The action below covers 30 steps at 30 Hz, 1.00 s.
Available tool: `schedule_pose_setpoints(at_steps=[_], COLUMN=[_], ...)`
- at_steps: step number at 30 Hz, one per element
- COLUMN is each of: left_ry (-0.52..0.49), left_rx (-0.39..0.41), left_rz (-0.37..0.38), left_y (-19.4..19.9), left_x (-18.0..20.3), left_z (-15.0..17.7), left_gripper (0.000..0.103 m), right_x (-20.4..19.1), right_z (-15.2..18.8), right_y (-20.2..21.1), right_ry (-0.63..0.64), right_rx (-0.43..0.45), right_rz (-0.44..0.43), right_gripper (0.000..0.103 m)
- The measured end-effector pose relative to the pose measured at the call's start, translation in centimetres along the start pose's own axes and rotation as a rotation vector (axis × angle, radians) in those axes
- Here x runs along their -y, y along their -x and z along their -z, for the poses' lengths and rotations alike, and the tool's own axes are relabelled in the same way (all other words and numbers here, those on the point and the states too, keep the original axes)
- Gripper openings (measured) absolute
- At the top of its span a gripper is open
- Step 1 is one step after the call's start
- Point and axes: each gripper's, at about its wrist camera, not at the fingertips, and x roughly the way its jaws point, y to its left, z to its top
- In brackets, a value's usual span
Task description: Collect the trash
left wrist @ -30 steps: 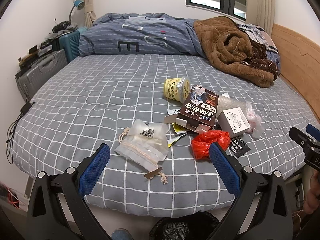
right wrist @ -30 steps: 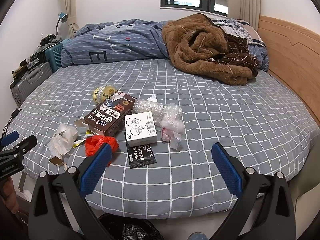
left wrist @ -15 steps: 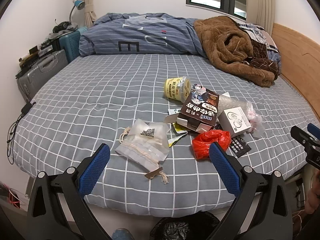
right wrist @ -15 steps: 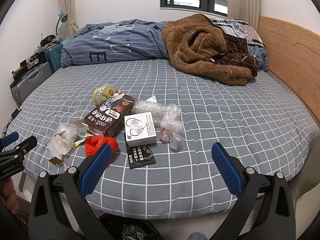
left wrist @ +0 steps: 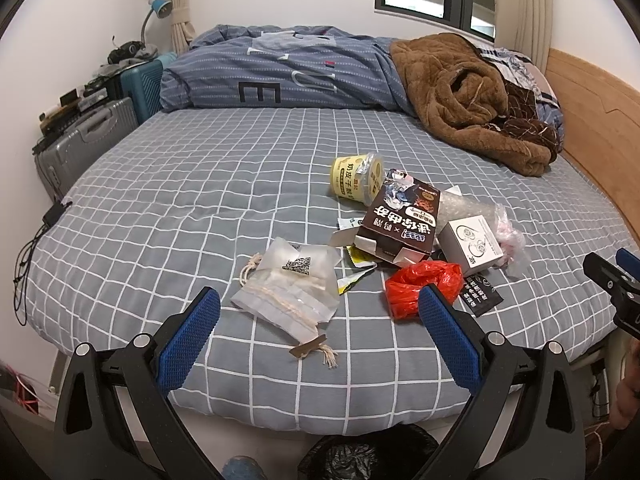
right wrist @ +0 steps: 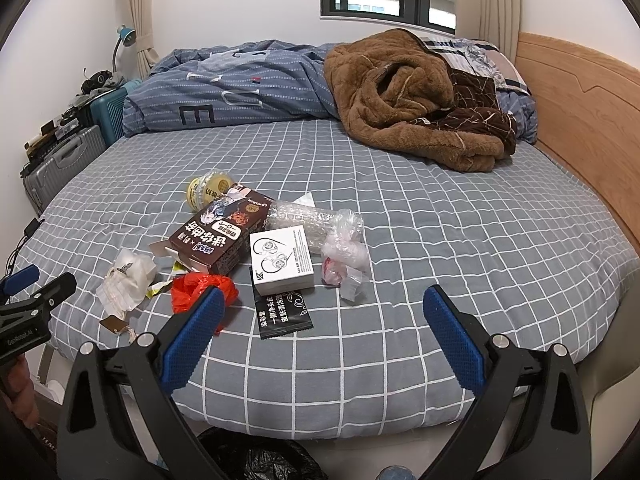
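My left tongs stand spread wide with nothing between the blue pads, held off the near edge of the bed, and my right tongs are spread just as wide and equally empty, off the same edge further to the right. From the left camera I see, just ahead between the fingers, a clear plastic pouch with string and a small brown tag lying flat on the checked grey sheet. To its right sits a crumpled red plastic bag, partly behind my right-hand finger pad. Beyond that bag lies a dark brown carton with an open flap, and a yellow cup lies tipped on its side just behind the carton. A small white box rests beside the carton, with a black sachet in front of it and a wad of bubble wrap and clear film just behind and to its right. All the trash is clustered near the front of the bed, closer to my left tongs. A black bin bag shows at the bottom, below the mattress edge. Further back a brown fleece blanket and a blue striped duvet are heaped by the far wall, and suitcases stand on the left.
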Motion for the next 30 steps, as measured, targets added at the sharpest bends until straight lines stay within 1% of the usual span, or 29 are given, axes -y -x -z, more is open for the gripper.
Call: schedule_pose_setpoints(at_steps=[20,26,30], left_ry=[-0.005,-0.013,-0.009], left_rx=[0.001,-0.009,-0.030], left_rz=[-0.003,-0.004,-0.009], left_y=[0.1,-0.2,-1.2], left_x=[0.1,0.2,-0.1], left_z=[-0.2,0.1,0.2], left_gripper=[0.097,0.097,0.097], right_x=[0.1,0.0,-0.9], right_z=[0.0,-0.1,-0.3], right_y=[-0.1,-0.2,-1.1], right_ry=[0.001,0.010,0.035], right_rx=[0.000,-0.001,-0.005], right_rz=[0.005,-0.004,-0.021], right_gripper=[0.096,0.096,0.096])
